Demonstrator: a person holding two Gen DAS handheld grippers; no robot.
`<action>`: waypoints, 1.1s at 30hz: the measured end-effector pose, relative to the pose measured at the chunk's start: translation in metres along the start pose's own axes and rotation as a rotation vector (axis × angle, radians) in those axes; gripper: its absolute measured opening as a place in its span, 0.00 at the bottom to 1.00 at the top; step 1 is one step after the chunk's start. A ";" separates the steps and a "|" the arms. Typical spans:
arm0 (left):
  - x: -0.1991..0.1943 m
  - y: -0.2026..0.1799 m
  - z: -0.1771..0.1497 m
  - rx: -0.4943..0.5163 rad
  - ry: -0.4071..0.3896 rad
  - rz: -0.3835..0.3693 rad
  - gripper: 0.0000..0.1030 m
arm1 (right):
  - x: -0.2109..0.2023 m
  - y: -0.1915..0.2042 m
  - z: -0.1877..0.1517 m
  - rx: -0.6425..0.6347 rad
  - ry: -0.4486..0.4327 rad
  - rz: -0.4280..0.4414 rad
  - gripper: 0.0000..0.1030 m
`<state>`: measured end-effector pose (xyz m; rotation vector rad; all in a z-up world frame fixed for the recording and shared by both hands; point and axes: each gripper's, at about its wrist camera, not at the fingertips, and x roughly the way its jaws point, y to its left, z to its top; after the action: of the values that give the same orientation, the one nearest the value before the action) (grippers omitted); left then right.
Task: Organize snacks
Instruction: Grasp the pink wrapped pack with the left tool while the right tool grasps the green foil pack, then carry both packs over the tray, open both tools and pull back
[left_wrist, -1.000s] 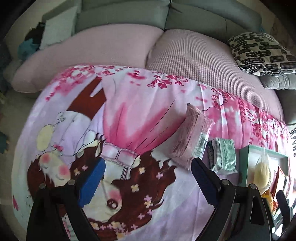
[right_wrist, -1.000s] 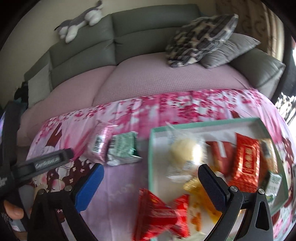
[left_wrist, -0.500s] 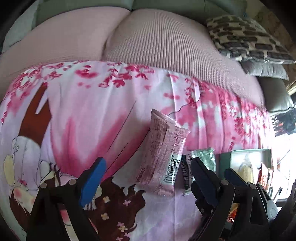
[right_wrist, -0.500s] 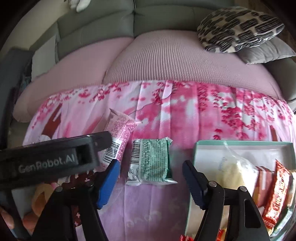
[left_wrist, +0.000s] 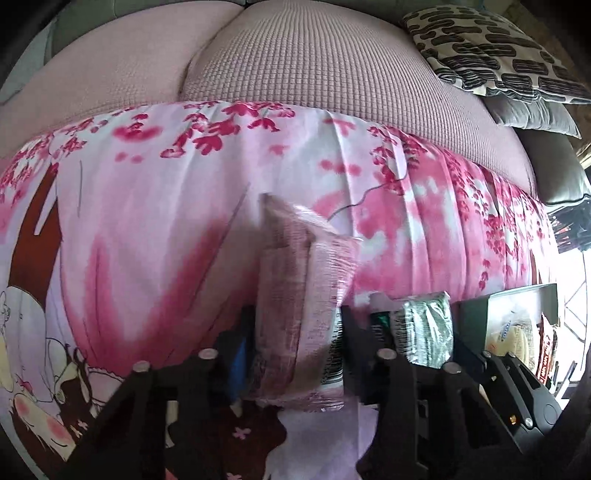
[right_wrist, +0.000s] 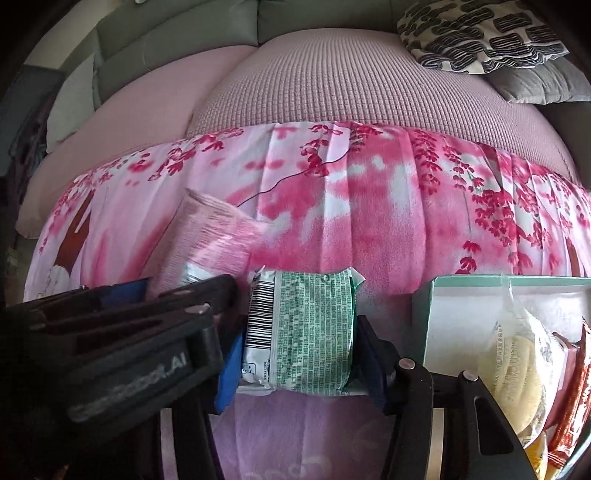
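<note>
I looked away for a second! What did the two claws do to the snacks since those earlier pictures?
Both claws came down over the flowery pink cloth. The left claw shut on the crinkly pink plastic snack packet. The right claw is closing around the green-and-white foil snack packet, pads already against its sides. The mint-green box of snacks stayed put, and so did the black-and-white patterned cushion.

Raised lettering ending in ".AI" is showing on the left gripper (right_wrist: 177, 310)'s black body at near left; print on the green packet (right_wrist: 306, 332) is staying too small to read.
</note>
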<state>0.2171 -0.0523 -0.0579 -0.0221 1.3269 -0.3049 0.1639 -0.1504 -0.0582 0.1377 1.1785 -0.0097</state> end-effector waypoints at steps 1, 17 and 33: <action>-0.001 0.002 -0.001 -0.009 -0.003 -0.013 0.39 | 0.000 0.001 0.000 -0.001 0.000 -0.002 0.54; -0.084 0.035 -0.057 -0.212 -0.170 0.032 0.38 | -0.073 0.006 -0.032 0.019 -0.116 0.020 0.51; -0.123 -0.003 -0.117 -0.229 -0.298 0.019 0.38 | -0.137 -0.021 -0.104 0.106 -0.241 0.016 0.51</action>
<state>0.0793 -0.0082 0.0303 -0.2386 1.0592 -0.1255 0.0139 -0.1688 0.0270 0.2328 0.9364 -0.0728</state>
